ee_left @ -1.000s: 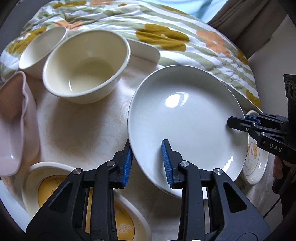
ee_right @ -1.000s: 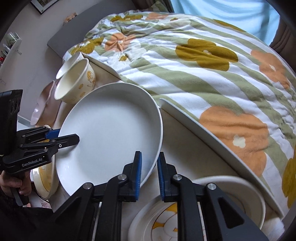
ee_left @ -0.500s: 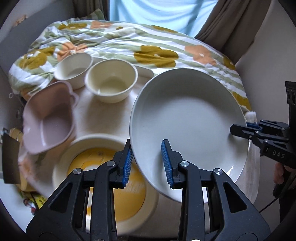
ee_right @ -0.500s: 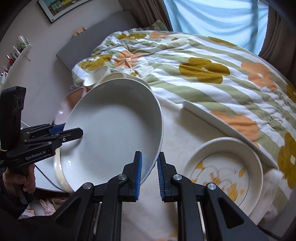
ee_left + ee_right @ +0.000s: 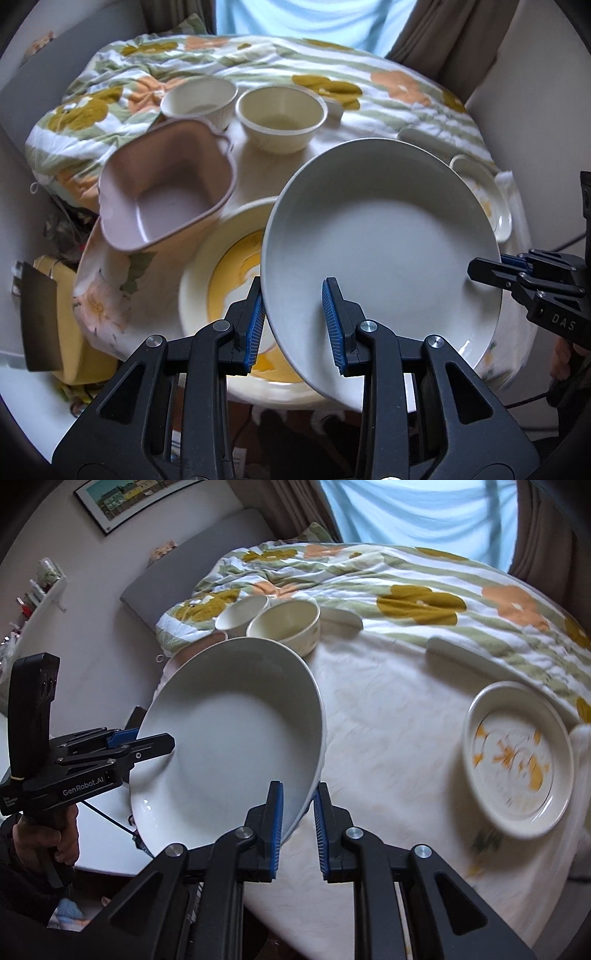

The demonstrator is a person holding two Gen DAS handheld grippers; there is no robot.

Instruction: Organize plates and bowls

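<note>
A large white plate [image 5: 380, 251] hangs tilted above the table, gripped at opposite rims. My left gripper [image 5: 291, 299] is shut on its near-left rim, and it shows in the right wrist view as the left gripper [image 5: 155, 744]. My right gripper [image 5: 297, 797] is shut on the white plate [image 5: 229, 746] at the other rim, seen from the left wrist as the right gripper [image 5: 480, 267]. Partly hidden under the white plate lies a yellow-patterned plate [image 5: 221, 284]. Behind it are a pink square bowl [image 5: 166, 192], a cream bowl [image 5: 280, 114] and a white bowl [image 5: 199, 98].
A small plate with orange marks [image 5: 517, 753] sits at the table's right end. The table [image 5: 388, 709] has a cream cloth and stands against a bed with a floral quilt [image 5: 413, 583]. A person's hand [image 5: 55, 842] holds the left gripper's handle.
Both grippers have carried the white plate up and to the left, from beside the cream bowl to above the yellow-patterned plate. Both grips have held.
</note>
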